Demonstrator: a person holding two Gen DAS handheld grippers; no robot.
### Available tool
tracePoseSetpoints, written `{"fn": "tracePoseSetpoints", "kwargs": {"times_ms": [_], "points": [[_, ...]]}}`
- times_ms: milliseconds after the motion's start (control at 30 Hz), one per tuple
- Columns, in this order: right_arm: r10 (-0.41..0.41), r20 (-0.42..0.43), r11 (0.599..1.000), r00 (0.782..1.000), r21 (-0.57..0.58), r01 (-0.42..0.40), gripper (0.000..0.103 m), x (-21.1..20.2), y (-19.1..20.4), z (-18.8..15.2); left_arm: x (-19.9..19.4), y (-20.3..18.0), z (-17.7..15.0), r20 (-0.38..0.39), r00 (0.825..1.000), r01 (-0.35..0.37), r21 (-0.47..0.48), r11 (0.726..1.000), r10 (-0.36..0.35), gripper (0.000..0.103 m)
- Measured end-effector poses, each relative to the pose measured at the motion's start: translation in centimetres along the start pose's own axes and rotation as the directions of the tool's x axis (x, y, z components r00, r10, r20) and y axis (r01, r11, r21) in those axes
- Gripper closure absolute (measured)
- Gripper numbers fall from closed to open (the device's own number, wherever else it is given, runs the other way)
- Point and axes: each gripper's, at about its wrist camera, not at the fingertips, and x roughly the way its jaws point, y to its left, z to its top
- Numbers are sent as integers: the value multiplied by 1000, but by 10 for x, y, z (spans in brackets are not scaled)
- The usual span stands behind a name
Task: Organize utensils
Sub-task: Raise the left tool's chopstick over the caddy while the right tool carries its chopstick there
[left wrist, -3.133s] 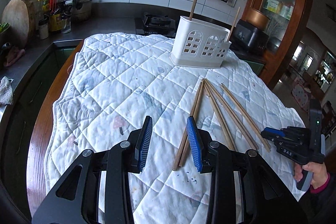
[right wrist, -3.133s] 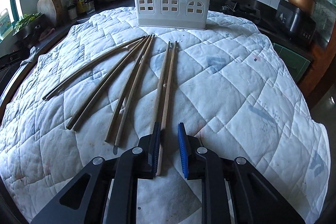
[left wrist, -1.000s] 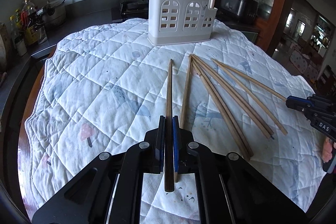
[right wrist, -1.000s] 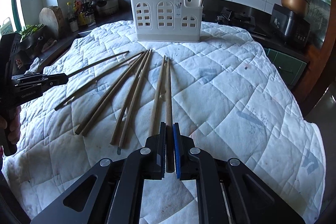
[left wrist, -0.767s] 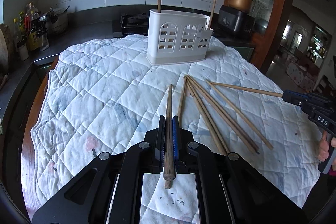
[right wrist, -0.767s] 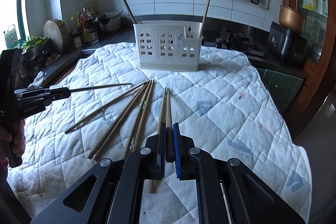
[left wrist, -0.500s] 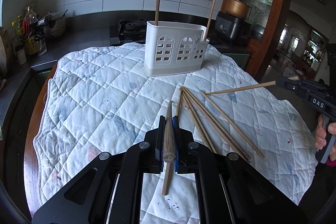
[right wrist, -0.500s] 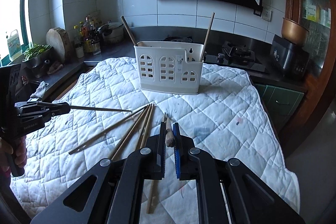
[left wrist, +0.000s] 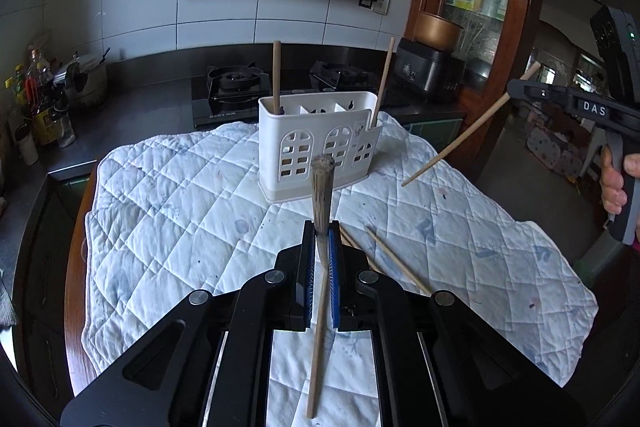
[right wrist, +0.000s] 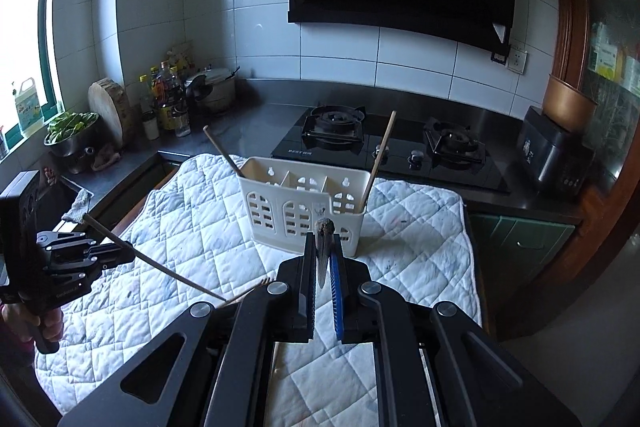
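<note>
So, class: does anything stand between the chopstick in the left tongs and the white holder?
Nothing visible does. The chopstick in the left tongs is lifted, with only quilted cloth before the white holder.

The right gripper (right wrist: 322,259) clamps a chopstick (right wrist: 323,231) raised before a white utensil holder (right wrist: 300,215). At left, the left gripper (right wrist: 124,251) holds another chopstick (right wrist: 176,277) over the quilted table (right wrist: 420,267).
</note>
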Motion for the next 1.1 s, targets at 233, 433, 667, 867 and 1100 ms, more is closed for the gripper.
{"fn": "tracePoseSetpoints", "kwargs": {"times_ms": [233,433,667,867,1100], "points": [[-30,2,999,1000,-30,30,96,10,-8,51,-2,-14,49,42,999,32,30,999,-33,98],[-57,3,998,998,-34,57,96,25,-17,76,-12,-24,108,145,989,7,69,998,-17,98],[-60,-6,998,998,-30,60,96,48,-25,93,-9,-35,171,257,965,-78,94,992,52,98],[-48,-27,998,999,-32,47,96,70,-29,96,28,-28,188,216,970,-133,80,988,114,98],[-41,-73,999,997,-34,39,96,97,-32,87,69,-12,183,135,981,-147,51,988,139,98]]}}
